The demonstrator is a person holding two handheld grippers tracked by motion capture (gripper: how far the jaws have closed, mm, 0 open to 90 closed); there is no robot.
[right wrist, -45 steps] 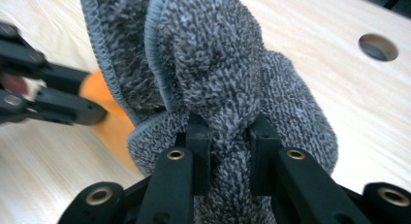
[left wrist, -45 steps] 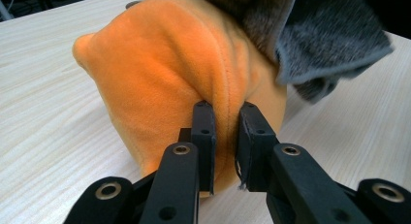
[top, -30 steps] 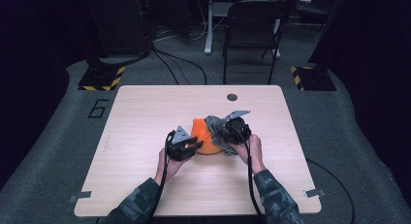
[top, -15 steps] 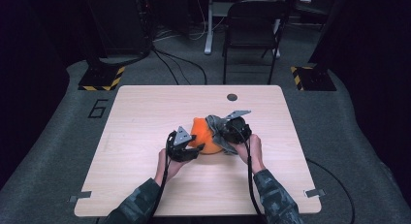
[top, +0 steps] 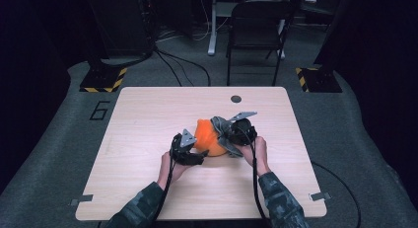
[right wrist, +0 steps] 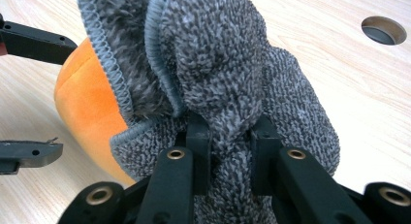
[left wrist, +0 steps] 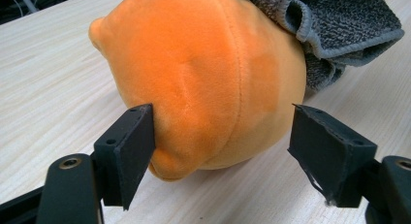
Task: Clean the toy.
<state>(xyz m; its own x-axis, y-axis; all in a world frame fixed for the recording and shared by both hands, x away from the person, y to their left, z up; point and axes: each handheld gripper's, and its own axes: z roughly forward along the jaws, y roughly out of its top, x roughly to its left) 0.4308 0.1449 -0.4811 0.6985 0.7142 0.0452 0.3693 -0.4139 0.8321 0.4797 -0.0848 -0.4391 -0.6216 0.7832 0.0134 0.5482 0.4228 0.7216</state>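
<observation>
- The high view looked down and forward over the table (top: pixel 148 188), chair (top: pixel 256 20) at twelve o'clock.
- The left gripper view sat very close to the orange plush (left wrist: pixel 203 78).
- The right gripper view sat close on the grey cloth (right wrist: pixel 228 69); both shared plush and cloth.

This looks like a lab or studio set up for recording, not a home. A pale wood-grain square table (top: pixel 148 139) with a round cable hole (top: pixel 236 98) stands alone on grey carpet (top: pixel 59 154), and the room around it lies in darkness. A large dark numeral six (top: pixel 100 110) is marked on the carpet beside the table. Yellow-and-black hazard-striped base plates (top: pixel 102 83) sit at the carpet's far corners, carrying dark stands. Black cables (top: pixel 182 65) trail across the floor. A black folding metal chair (top: pixel 256 25) stands behind the table, next to a pale metal desk leg (top: pixel 213 25).
</observation>
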